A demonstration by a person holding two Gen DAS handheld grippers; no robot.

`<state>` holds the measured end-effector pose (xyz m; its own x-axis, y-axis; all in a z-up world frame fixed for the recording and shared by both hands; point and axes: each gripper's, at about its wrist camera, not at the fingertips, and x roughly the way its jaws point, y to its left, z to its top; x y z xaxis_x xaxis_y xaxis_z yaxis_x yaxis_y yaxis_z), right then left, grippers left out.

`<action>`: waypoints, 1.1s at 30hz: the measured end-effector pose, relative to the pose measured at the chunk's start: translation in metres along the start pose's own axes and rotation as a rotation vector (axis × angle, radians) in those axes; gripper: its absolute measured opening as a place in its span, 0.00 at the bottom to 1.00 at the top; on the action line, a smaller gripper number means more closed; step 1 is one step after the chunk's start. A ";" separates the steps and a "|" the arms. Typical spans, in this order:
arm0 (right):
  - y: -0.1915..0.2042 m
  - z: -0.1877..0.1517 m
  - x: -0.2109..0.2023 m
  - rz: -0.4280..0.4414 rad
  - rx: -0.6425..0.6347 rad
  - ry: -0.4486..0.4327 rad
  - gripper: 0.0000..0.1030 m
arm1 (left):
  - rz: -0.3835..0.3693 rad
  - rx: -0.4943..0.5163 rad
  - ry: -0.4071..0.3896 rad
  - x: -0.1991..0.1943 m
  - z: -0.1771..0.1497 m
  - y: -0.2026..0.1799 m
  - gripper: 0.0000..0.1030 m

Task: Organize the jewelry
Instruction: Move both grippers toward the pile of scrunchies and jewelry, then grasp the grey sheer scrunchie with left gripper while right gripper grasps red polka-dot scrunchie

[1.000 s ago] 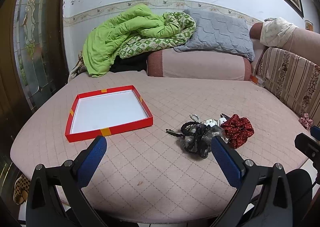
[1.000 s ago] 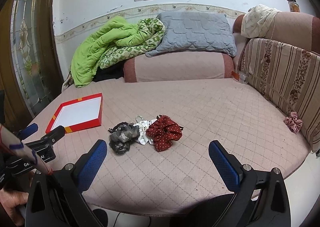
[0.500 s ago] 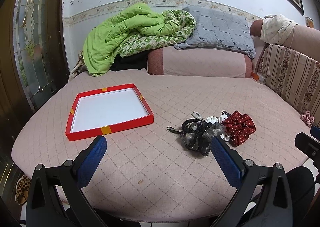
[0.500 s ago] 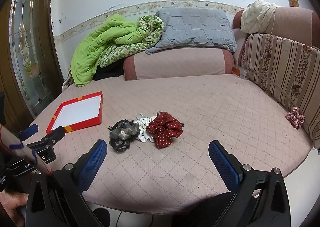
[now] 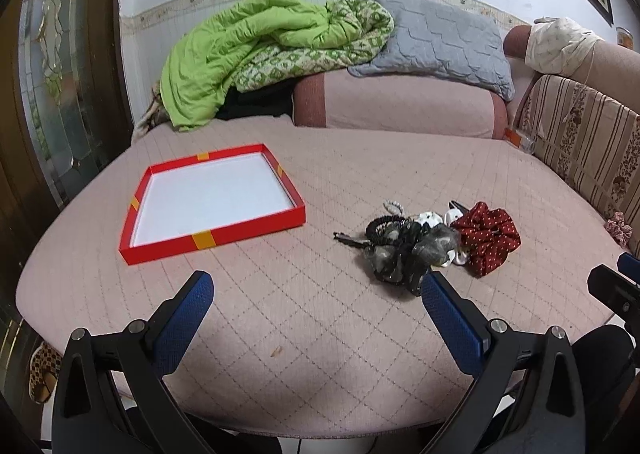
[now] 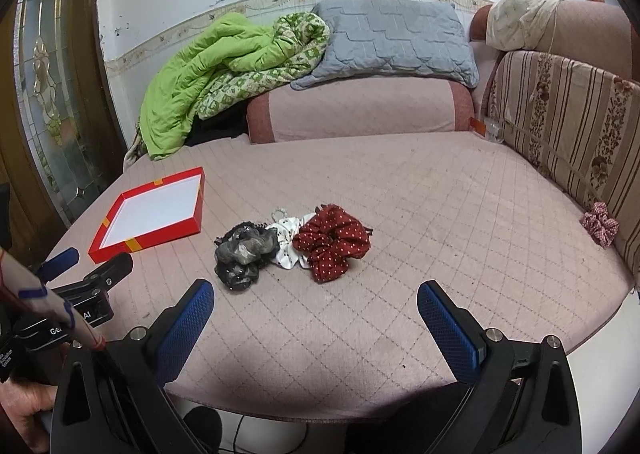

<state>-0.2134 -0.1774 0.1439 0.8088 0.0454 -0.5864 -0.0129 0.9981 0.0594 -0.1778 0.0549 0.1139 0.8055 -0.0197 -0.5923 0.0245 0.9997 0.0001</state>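
Note:
A shallow red tray (image 5: pixel 218 236) with a white floor lies empty on the pink quilted bed; it also shows at the left in the right wrist view, red tray (image 6: pixel 140 242). Right of it sits a small heap: a dark grey scrunchie (image 5: pixel 404 254) (image 6: pixel 242 254), a white hair piece (image 6: pixel 286 240), a red dotted scrunchie (image 5: pixel 490 238) (image 6: pixel 332 242), a black coil tie (image 5: pixel 384 224) and a dark hair clip (image 5: pixel 348 240). My left gripper (image 5: pixel 316 294) hovers open near the bed's front edge, nothing between its blue pads. My right gripper (image 6: pixel 314 300) is likewise open, just short of the heap.
A pink patterned scrunchie (image 6: pixel 600 224) lies apart at the striped sofa back (image 6: pixel 568 122) on the right. Green quilts (image 5: pixel 256 50), a grey pillow (image 5: pixel 436 38) and a pink bolster (image 5: pixel 400 104) line the far side. A glass-panelled door (image 5: pixel 52 66) stands on the left.
Both cameras have edged slightly forward and downward toward the bed, so the heap and tray sit a little closer. Neither gripper has changed its opening; nothing on the bed has moved.

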 end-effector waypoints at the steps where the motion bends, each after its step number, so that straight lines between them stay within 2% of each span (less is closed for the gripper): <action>1: -0.002 0.000 0.003 -0.002 0.003 0.008 1.00 | -0.012 -0.004 0.008 0.004 0.000 0.002 1.00; 5: -0.010 0.001 0.015 -0.010 0.025 0.027 1.00 | -0.091 -0.010 0.075 0.029 0.004 0.006 1.00; 7: -0.016 0.003 0.023 -0.014 0.041 0.040 1.00 | -0.142 -0.017 0.141 0.052 0.007 0.005 1.00; 12: -0.029 0.004 0.038 -0.024 0.071 0.057 1.00 | -0.186 -0.042 0.223 0.087 0.009 -0.002 1.00; 20: -0.046 0.002 0.060 -0.034 0.082 0.081 1.00 | -0.289 0.021 0.210 0.098 0.014 -0.033 1.00; 22: -0.049 0.002 0.065 -0.034 0.086 0.082 1.00 | -0.327 0.049 0.185 0.097 0.016 -0.043 1.00; 25: -0.054 0.001 0.073 -0.037 0.097 0.099 1.00 | -0.341 0.106 0.129 0.094 0.020 -0.060 0.98; 28: -0.057 0.000 0.076 -0.028 0.110 0.100 1.00 | -0.348 0.177 0.130 0.103 0.024 -0.080 0.76; 30: -0.057 0.000 0.077 -0.028 0.109 0.097 1.00 | -0.334 0.210 0.153 0.114 0.024 -0.090 0.51; 33: -0.058 -0.002 0.077 -0.026 0.106 0.100 1.00 | -0.319 0.238 0.189 0.133 0.022 -0.100 0.36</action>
<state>-0.1512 -0.2313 0.0940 0.7452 0.0282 -0.6663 0.0743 0.9894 0.1249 -0.0606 -0.0483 0.0531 0.6134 -0.3015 -0.7299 0.4078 0.9124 -0.0341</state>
